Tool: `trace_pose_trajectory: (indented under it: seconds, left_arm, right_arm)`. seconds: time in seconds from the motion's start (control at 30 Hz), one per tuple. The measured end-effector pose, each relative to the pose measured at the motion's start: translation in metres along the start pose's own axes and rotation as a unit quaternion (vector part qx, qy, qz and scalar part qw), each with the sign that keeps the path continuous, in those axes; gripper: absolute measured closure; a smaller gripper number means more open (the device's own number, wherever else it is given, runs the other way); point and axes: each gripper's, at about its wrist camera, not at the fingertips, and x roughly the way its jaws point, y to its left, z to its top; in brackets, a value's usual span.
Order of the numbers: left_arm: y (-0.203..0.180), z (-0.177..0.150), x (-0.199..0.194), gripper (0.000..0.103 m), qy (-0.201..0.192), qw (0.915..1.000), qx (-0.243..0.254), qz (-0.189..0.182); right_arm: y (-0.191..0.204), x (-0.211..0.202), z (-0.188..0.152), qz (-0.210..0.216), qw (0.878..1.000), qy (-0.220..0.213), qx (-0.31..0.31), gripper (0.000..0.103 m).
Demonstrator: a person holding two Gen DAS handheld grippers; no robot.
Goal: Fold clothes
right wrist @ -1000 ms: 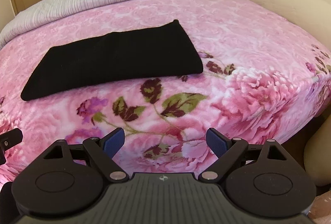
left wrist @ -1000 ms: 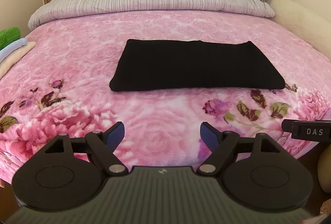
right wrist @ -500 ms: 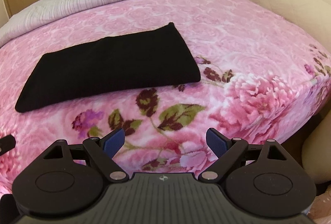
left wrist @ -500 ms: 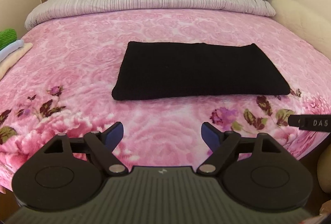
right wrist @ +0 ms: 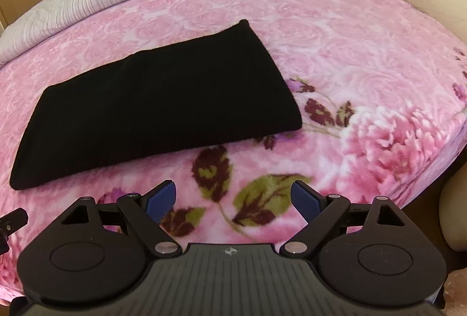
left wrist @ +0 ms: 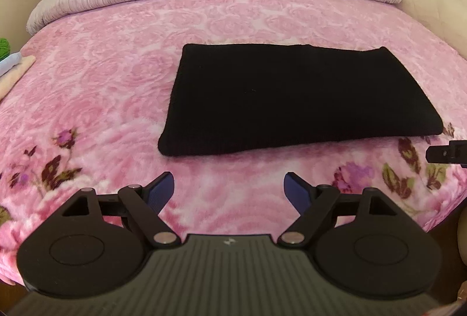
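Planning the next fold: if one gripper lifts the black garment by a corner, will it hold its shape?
Probably not: the black garment looks like soft knit, so it should droop. Its folded layers may slide open. The fuzzy blanket likely resists pushing.

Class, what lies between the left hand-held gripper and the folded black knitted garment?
Only bare pink floral blanket separates the left hand-held gripper from the garment, shown in the left wrist view.

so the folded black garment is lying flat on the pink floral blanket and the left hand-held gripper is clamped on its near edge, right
Not quite. The folded black garment does lie flat on the pink floral blanket, but the left hand-held gripper is open and short of its near edge, touching nothing. The left wrist view shows this.
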Motion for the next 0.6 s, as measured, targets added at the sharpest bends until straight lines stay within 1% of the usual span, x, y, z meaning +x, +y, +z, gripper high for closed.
trace_pose_trajectory:
  seconds: [0.17, 0.4, 0.47, 0.53, 0.6]
  left_arm:
    - [-0.002, 0.010, 0.012, 0.022, 0.003, 1.0000, 0.009, -0.002]
    - [-0.009, 0.022, 0.017, 0.022, -0.002, 0.9999, 0.015, -0.007]
    - [-0.009, 0.023, 0.019, 0.022, -0.001, 0.9998, 0.016, -0.008]
    - [-0.008, 0.023, 0.019, 0.022, -0.009, 0.9997, 0.016, -0.019]
    - [-0.006, 0.023, 0.020, 0.025, -0.017, 0.9993, 0.016, -0.030]
  right_arm:
    - [-0.002, 0.008, 0.009, 0.010, 1.000, 0.008, 0.014, 0.015]
    - [-0.021, 0.015, 0.016, 0.030, 0.997, 0.011, 0.070, 0.015]
    - [-0.027, 0.018, 0.016, 0.042, 0.995, 0.016, 0.092, 0.015]
    - [-0.033, 0.022, 0.015, 0.057, 0.991, 0.019, 0.118, 0.015]
    - [-0.041, 0.026, 0.013, 0.085, 0.984, 0.018, 0.155, 0.015]
